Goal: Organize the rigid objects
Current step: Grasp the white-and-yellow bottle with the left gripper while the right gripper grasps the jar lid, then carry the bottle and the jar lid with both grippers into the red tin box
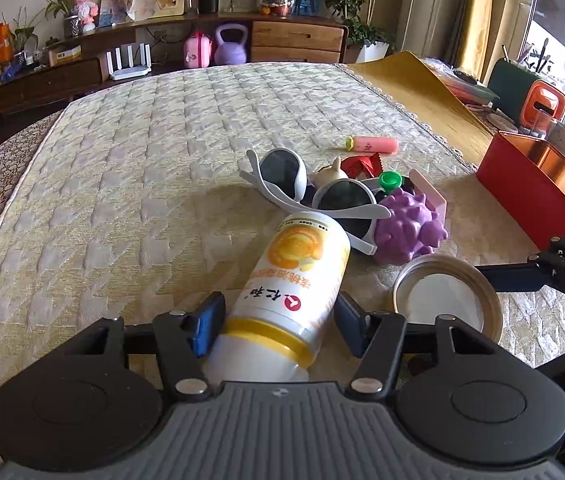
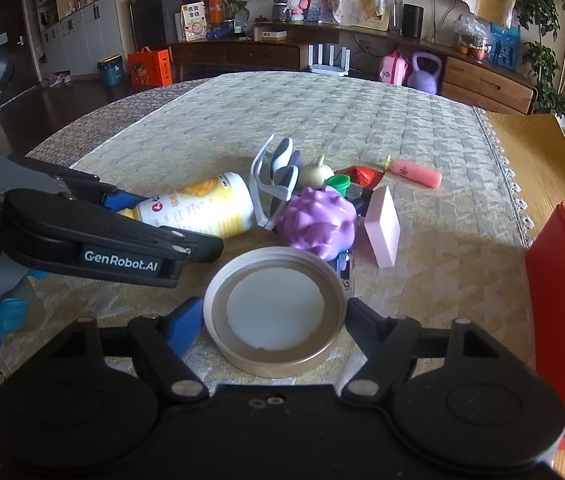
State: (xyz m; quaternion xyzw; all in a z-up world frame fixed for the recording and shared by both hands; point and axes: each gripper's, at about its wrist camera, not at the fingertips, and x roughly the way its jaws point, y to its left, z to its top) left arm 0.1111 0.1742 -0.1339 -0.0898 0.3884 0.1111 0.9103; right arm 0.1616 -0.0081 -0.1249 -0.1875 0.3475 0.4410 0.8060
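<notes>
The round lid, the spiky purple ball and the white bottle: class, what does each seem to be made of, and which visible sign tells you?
Round lid: likely metal, a dull gold rim with a matte white liner inside.
Spiky purple ball: probably soft rubber or plastic, smooth moulded nubs with a slight sheen.
White bottle: looks like glossy plastic, with a printed yellow label wrapped round it.

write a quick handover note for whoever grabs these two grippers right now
Left gripper: jaws around the lying white-and-yellow bottle, near its cap end; grip not confirmed.
Right gripper: jaws either side of the round metal lid, pads at its rim, grip not confirmed.
Still in the pile on the tablecloth: sunglasses, purple spiky ball, pink block, pink tube.
Nothing visibly placed in the red box. Everything is left to sort.
</notes>
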